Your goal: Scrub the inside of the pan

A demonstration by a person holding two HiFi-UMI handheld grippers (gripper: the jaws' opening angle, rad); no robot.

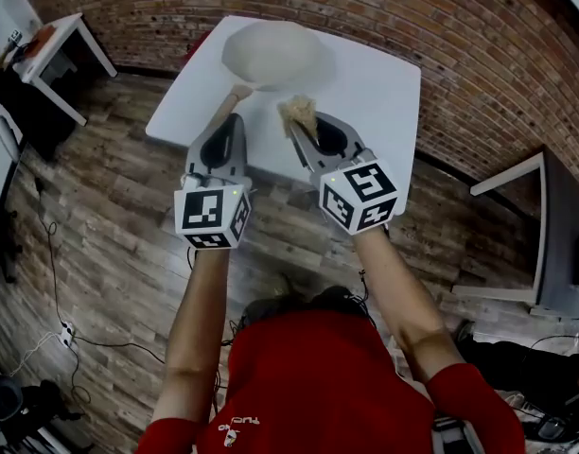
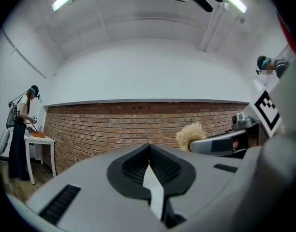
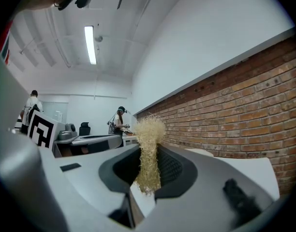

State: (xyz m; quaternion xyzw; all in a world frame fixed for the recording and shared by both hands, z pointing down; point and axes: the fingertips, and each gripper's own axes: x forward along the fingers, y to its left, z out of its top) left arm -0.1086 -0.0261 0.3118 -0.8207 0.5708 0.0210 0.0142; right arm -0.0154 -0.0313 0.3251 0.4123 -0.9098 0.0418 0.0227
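Observation:
A pale round pan [image 1: 271, 53] with a wooden handle [image 1: 227, 102] sits at the far side of the white table [image 1: 384, 83]. My left gripper [image 1: 235, 119] hovers near the handle's end; in the left gripper view it [image 2: 149, 147] is shut with nothing between its jaws and points at the brick wall, so the pan is hidden there. My right gripper [image 1: 295, 127] is shut on a straw-coloured scrubber [image 1: 299, 112], just right of the handle. The scrubber [image 3: 149, 153] sticks up from the closed jaws of the right gripper [image 3: 148, 151]. The scrubber [image 2: 190, 135] also shows in the left gripper view.
A brick wall [image 1: 441, 17] runs behind the table. A small white table [image 1: 62, 38] stands at far left and a dark desk [image 1: 559, 244] at right. Cables [image 1: 53, 334] lie on the wood floor. People stand at distant tables [image 2: 22, 129].

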